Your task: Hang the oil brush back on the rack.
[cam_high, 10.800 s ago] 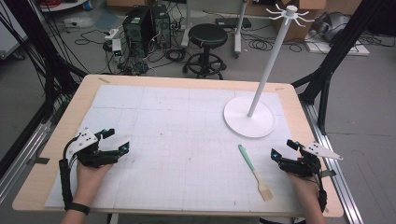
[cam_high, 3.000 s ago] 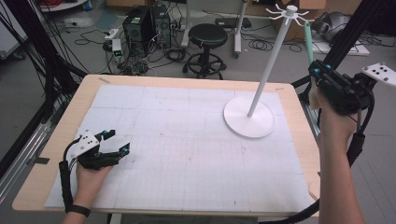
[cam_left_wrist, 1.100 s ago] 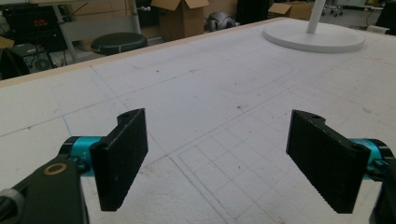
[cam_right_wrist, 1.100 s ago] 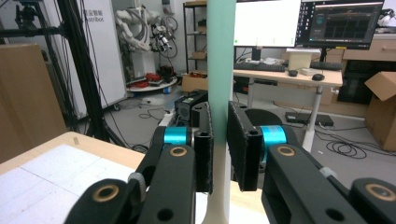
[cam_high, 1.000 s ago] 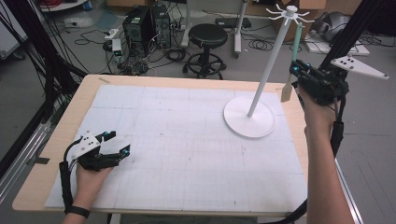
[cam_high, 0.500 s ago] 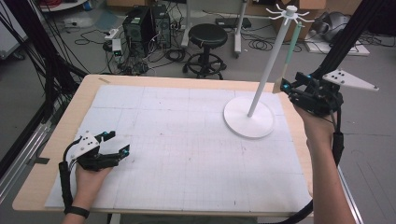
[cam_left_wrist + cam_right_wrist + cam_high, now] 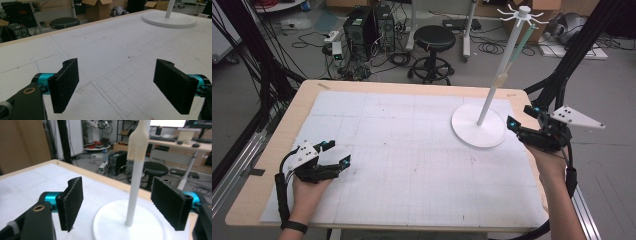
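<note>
A white stand [image 7: 500, 75] rises from its round base [image 7: 478, 127] at the table's back right. From one of its top hooks hangs a brush [image 7: 518, 50] with a pale green handle and a cream bristle head [image 7: 137, 145], close against the pole [image 7: 132, 195]. My right gripper [image 7: 522, 117] hovers open just right of the base, with nothing between its jaws; in the right gripper view [image 7: 120, 205] it faces the pole. My left gripper [image 7: 338, 153] rests open on the mat at the front left, its jaws [image 7: 117, 85] wide apart over bare mat.
A white gridded mat [image 7: 412, 150] covers the wooden table [image 7: 307, 100]. Behind the table stand a black stool [image 7: 434, 37], computer towers [image 7: 362, 25] and loose cables on the floor. Black frame struts [image 7: 572, 60] rise at both sides.
The brush once lay on the mat; my right gripper lifted it to the stand's top. It now hangs there, released, and the right gripper has dropped to the base. The left gripper stayed put.
</note>
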{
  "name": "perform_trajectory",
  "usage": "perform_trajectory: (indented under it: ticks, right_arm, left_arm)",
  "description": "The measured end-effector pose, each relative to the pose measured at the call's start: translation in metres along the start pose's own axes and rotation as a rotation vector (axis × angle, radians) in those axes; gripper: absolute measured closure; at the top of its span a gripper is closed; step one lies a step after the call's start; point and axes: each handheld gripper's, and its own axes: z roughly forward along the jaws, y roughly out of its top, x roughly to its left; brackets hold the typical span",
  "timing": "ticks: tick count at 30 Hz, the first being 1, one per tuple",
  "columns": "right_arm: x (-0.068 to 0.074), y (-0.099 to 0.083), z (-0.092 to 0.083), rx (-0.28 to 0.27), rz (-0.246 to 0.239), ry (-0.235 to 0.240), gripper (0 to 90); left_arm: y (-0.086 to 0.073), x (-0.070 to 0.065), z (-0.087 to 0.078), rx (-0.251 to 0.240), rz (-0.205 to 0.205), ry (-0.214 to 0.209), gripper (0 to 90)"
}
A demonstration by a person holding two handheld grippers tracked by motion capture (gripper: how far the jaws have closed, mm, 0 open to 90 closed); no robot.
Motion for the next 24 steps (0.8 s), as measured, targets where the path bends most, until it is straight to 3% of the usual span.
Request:
perform_trajectory:
  ticks: [6, 12, 24]
  right_arm:
    - [0.008, -0.035, -0.001, 0.034, 0.025, 0.044, 18.8]
    - [0.014, -0.054, 0.001, 0.05, 0.007, 0.079, 16.4]
    - [0.027, -0.094, 0.005, 0.097, 0.008, 0.096, 15.9]
  left_arm:
    - [0.0, 0.0, 0.0, 0.003, 0.002, 0.001, 20.9]
    - [0.0, 0.0, 0.0, 0.004, 0.006, 0.003, 20.9]
    - [-0.001, 0.0, 0.001, 0.008, 0.009, 0.005, 20.8]
